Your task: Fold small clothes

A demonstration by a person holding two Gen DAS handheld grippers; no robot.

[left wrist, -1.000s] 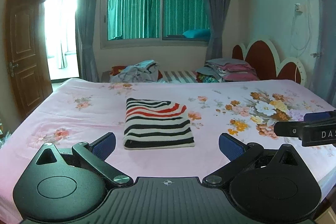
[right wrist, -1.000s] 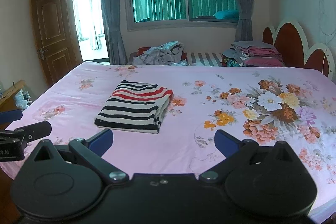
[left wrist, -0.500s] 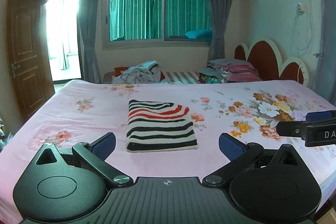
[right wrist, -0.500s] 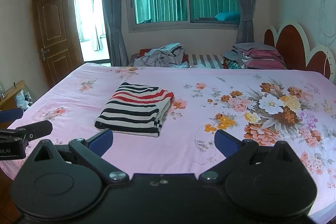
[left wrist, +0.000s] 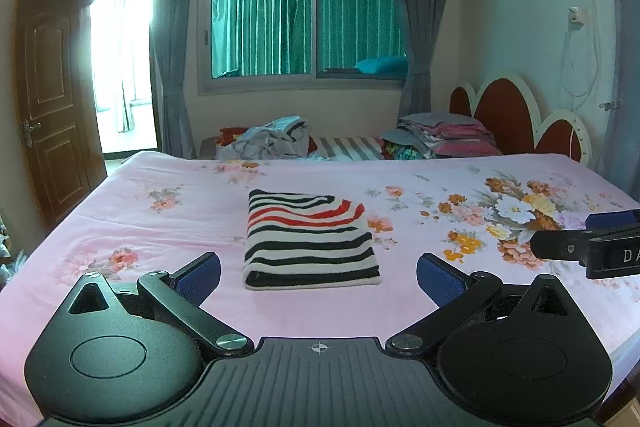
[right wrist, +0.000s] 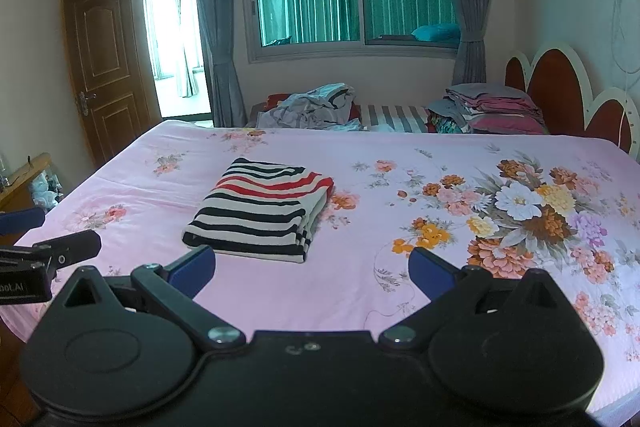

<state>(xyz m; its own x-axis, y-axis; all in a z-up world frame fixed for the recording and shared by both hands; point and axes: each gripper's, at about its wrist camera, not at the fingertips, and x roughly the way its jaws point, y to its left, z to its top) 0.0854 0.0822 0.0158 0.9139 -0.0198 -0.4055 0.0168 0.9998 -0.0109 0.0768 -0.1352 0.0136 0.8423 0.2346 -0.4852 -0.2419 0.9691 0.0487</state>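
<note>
A folded garment with black, white and red stripes (left wrist: 308,239) lies flat on the pink floral bedsheet (left wrist: 168,227); it also shows in the right wrist view (right wrist: 260,211). My left gripper (left wrist: 318,273) is open and empty, held back from the garment's near edge. My right gripper (right wrist: 312,269) is open and empty, to the right of the garment and short of it. Each gripper shows at the edge of the other's view.
A heap of unfolded clothes (left wrist: 272,139) and a stack of folded ones (left wrist: 444,135) lie past the bed's far edge. A red headboard (left wrist: 516,115) stands at the right, a wooden door (left wrist: 48,99) at the left.
Both grippers have drawn back and risen slightly from the garment. Both stay open. The garment has not moved.
</note>
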